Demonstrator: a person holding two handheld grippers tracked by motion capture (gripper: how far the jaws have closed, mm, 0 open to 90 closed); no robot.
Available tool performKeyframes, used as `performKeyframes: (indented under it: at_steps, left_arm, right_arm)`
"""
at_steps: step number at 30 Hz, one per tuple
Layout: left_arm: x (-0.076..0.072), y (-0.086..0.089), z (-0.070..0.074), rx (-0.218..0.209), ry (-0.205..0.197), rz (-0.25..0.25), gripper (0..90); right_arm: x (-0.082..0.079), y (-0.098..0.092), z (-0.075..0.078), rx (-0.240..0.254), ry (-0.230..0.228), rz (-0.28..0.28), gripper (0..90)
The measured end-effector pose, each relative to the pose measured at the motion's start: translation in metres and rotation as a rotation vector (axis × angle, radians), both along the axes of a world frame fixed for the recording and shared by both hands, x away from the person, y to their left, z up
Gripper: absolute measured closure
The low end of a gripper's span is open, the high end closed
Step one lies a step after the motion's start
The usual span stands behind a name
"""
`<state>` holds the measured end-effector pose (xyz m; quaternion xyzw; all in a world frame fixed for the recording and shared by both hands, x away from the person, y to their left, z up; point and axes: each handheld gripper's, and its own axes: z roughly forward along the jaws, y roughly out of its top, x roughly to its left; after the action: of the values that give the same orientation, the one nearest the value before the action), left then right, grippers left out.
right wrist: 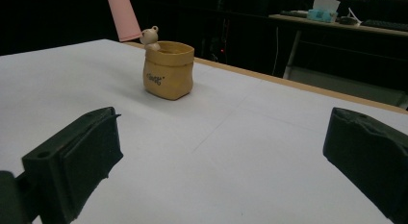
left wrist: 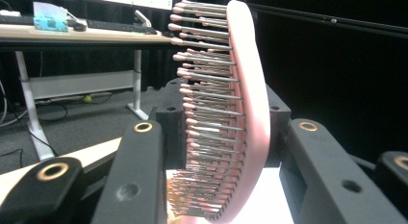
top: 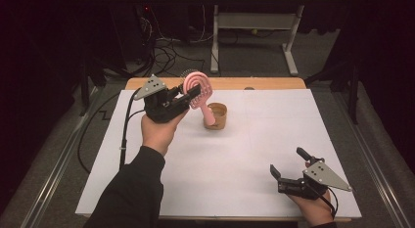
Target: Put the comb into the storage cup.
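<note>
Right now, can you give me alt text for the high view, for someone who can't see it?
The left gripper holds a pink hairbrush by its head, the handle angling down into a small tan pot on the white table. The right gripper rests open near the table's near right corner.

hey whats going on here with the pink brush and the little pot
A person holds a two-jaw gripper in each hand at a white table. The left gripper is shut on the head of a pink hairbrush, holding it above the table with the handle slanting down toward the mouth of a small tan pot; whether the handle is already inside is hard to tell. The right gripper rests near the table's front right with its jaws open, holding nothing.
</note>
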<state>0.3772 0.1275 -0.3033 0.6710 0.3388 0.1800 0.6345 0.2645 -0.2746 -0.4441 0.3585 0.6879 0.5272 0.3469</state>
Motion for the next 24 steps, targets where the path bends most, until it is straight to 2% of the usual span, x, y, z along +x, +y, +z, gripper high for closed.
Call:
performKeyframes:
  at_steps: [9, 17, 24]
  left_arm:
    - [0.013, -0.005, 0.008, 0.002, -0.003, 0.016, 63.1]
    - [0.028, -0.012, 0.013, 0.025, -0.001, 0.027, 63.1]
    - [0.040, -0.020, 0.013, 0.008, 0.008, 0.024, 63.2]
  right_arm:
    - [0.000, -0.001, 0.001, 0.004, -0.002, -0.002, 0.2]
    - [0.000, -0.003, 0.001, 0.013, -0.003, -0.004, 0.2]
    - [0.001, -0.004, 0.001, 0.023, 0.000, -0.006, 0.2]
